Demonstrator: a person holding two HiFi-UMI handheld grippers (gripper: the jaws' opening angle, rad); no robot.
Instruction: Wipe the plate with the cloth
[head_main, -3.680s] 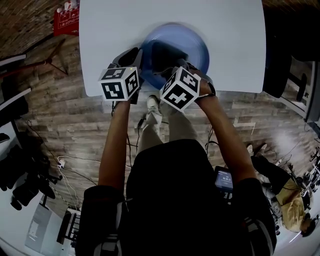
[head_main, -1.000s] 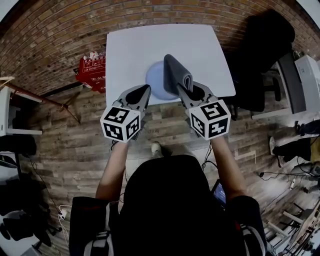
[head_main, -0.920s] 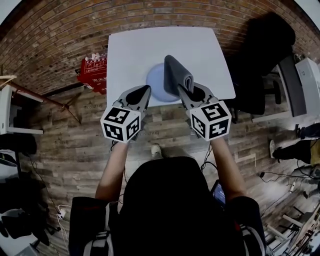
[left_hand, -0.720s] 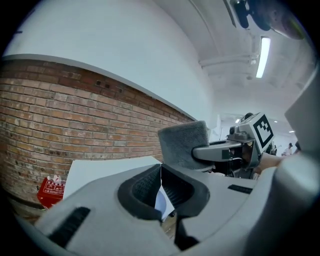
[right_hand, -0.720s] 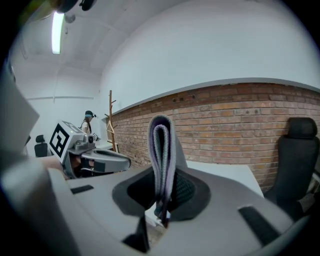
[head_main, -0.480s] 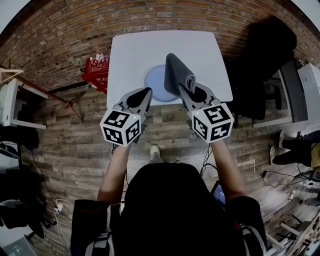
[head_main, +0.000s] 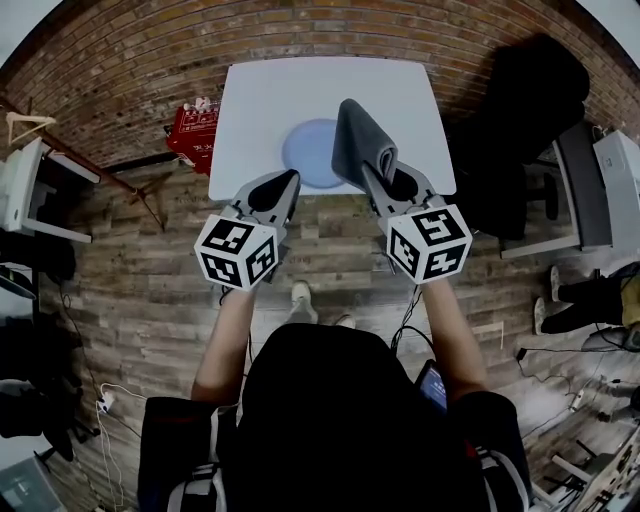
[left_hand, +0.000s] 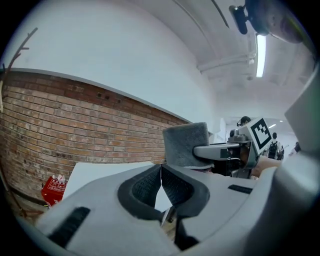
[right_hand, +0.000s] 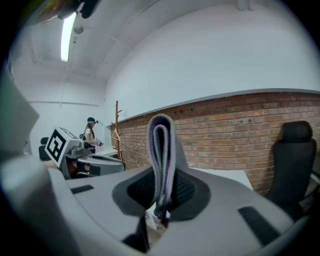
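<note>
The grey left gripper (left_hand: 161, 169) has its jaws pressed together, empty; beyond, the right gripper (left_hand: 204, 150) clamps a folded grey cloth (left_hand: 183, 140).

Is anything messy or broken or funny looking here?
Nothing looks broken or spilled. The blue plate lies flat on the white table. The folded grey cloth stands up straight in the air, pinched in the right gripper. The left gripper is shut and holds nothing.
</note>
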